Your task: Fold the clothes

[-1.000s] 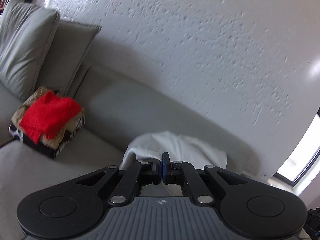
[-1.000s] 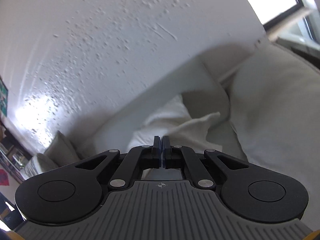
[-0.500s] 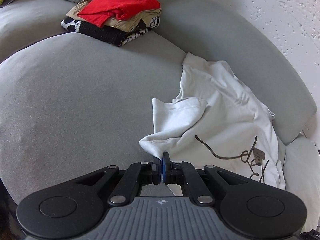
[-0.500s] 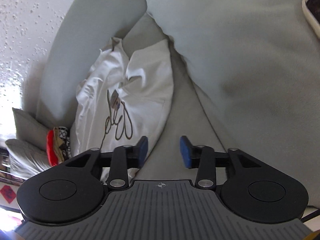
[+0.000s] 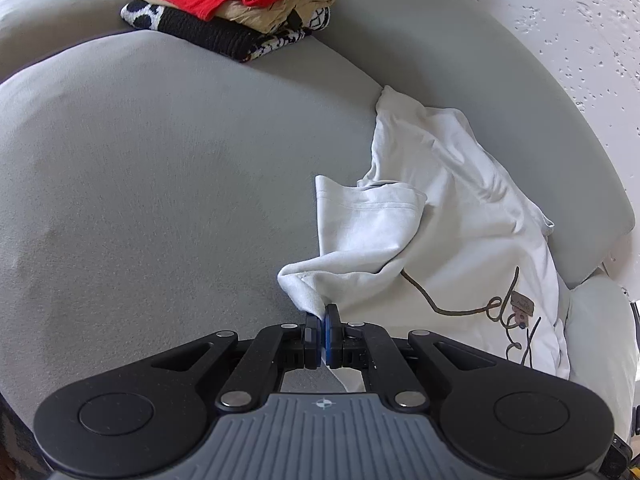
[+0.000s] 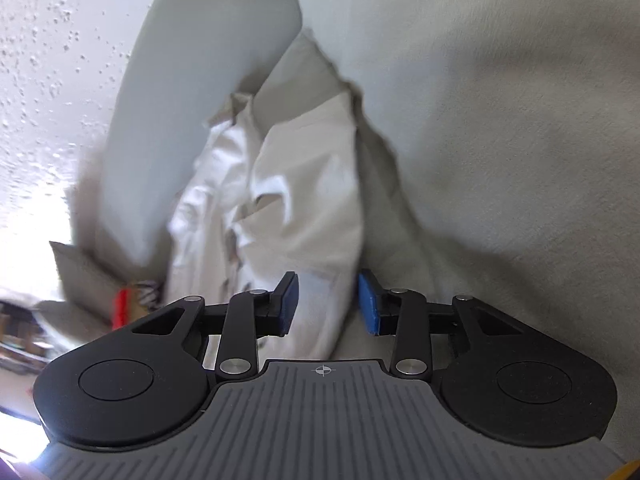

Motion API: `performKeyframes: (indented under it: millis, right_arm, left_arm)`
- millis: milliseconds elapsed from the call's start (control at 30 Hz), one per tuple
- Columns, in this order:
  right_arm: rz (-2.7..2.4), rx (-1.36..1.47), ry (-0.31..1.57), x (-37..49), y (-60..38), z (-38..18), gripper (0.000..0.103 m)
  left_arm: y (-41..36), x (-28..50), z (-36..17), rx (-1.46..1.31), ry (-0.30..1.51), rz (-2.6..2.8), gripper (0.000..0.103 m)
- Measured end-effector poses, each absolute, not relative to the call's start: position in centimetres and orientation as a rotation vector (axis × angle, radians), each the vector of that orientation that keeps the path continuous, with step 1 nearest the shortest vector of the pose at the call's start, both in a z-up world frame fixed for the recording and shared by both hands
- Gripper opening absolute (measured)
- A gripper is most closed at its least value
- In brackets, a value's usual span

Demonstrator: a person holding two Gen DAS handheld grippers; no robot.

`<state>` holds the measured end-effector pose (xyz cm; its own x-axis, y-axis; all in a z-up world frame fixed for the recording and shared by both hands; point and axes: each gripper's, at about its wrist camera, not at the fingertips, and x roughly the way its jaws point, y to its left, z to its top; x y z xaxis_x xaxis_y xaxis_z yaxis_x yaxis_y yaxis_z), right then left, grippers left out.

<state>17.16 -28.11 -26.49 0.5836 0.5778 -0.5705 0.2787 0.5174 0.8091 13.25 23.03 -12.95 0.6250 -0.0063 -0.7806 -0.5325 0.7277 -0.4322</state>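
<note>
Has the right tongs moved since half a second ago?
Yes. The right tongs have closed in on the white shirt, whose edge now lies between the open fingers; against the grey sofa cushion the shirt looms larger.

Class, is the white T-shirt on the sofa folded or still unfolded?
Unfolded: the white T-shirt lies crumpled against the sofa backrest, one edge pinched in the left tool.

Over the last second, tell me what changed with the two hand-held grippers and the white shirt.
Both views tipped from the wall down to the sofa. The right hand-held gripper went from shut to open and now straddles an edge of the white shirt. The left hand-held gripper stayed shut on the shirt's edge. The folded stack has not moved.
</note>
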Motion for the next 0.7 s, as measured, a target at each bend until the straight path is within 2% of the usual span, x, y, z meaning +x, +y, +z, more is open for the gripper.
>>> performKeyframes:
  millis: [67, 267, 300, 333, 467, 700]
  right_arm:
    - [0.233, 1.000, 1.007, 17.1, -27.6, -26.2, 0.016]
    - [0.186, 1.022, 0.938, 17.8, -27.2, -27.1, 0.018]
    - [0.163, 1.011, 0.931, 17.8, -27.0, -27.0, 0.004]
    - [0.136, 1.002, 0.923, 17.8, -26.8, -26.8, 0.001]
    - [0.043, 0.800, 0.827, 16.4, -25.5, -23.2, 0.000]
    - [-0.049, 0.697, 0.743, 11.6, -26.3, -16.8, 0.000]
  left_arm:
    - [23.2, 13.3, -13.1, -0.716, 0.855, 0.319, 0.001]
    - [23.5, 13.7, -14.0, -0.747, 0.864, 0.310, 0.001]
    - [23.6, 13.7, -14.2, -0.754, 0.867, 0.311, 0.001]
    - [23.6, 13.8, -14.3, -0.760, 0.870, 0.312, 0.001]
    - [23.4, 13.9, -13.8, -0.746, 0.878, 0.324, 0.001]
    - [21.2, 12.0, -10.0, -0.697, 0.834, 0.300, 0.001]
